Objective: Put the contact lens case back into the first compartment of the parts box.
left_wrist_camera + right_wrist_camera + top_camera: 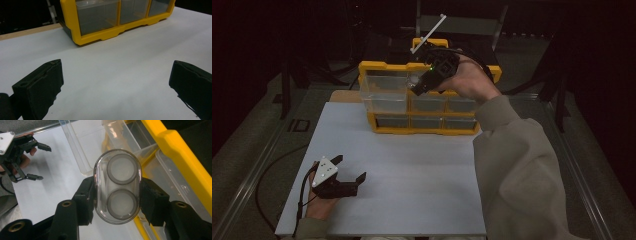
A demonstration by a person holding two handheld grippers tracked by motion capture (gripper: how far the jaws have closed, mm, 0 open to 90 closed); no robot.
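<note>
At about one o'clock on the desk (412,165), the right gripper (421,86) hangs over the yellow drawer cabinet (382,67), above a clear drawer (384,90) pulled out of the cabinet's upper left corner. Its jaws are clamped on a clear oval case (117,185); seen from the right gripper view, the pads press the case's two long sides, and the case stands upright between them with two round grey-rimmed discs inside, one above the other. What the discs are I cannot make out, possibly small lenses or lids. Behind the case lie the open clear drawer (82,147) and the cabinet's yellow frame (185,152).

Down at seven o'clock, the left gripper (349,170) rests near the desk's front edge, well apart from the cabinet. Its jaws stand spread wide with only bare white desk (120,67) between them, holding nothing.
</note>
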